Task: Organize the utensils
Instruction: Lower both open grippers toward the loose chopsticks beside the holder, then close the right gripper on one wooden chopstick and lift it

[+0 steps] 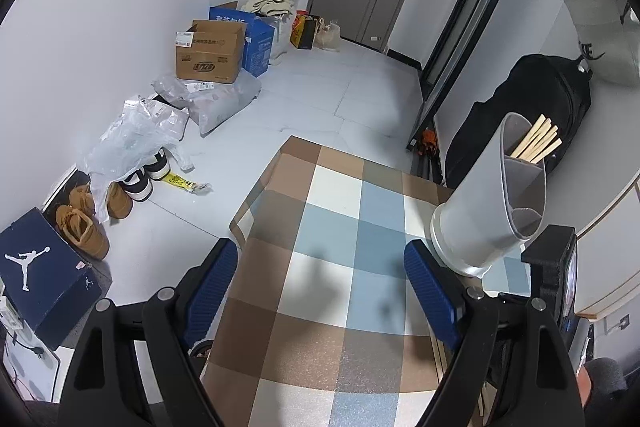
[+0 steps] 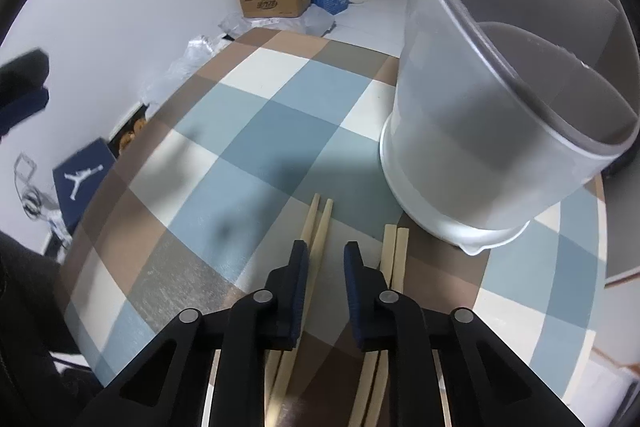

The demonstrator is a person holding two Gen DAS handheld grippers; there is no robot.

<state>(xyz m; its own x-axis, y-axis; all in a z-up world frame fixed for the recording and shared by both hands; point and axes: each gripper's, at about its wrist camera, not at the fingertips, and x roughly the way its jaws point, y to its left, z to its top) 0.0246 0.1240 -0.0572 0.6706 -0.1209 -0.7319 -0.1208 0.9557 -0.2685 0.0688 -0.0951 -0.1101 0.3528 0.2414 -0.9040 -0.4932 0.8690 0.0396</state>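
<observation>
Left gripper (image 1: 320,279) held above checked table (image 1: 304,339), fingers wide apart, nothing between. Right gripper (image 2: 325,259) low over table, jaws apart w/ narrow gap, empty; one chopstick pair (image 2: 318,227) and a second pair (image 2: 394,251) lie flat either side. Grey utensil holder (image 2: 480,131) upright just beyond, more chopsticks (image 1: 538,143) in it.

checked tbl (image 2: 248,131) | on it: white holder (image 2: 452,163); 2 chopstick prs (image 2: 320,227), (image 2: 394,251) lying nr holder base

Home room, shoes (image 1: 86,223) and cardboard boxes (image 1: 210,51) (floor), checkered table (image 1: 340,267)
</observation>
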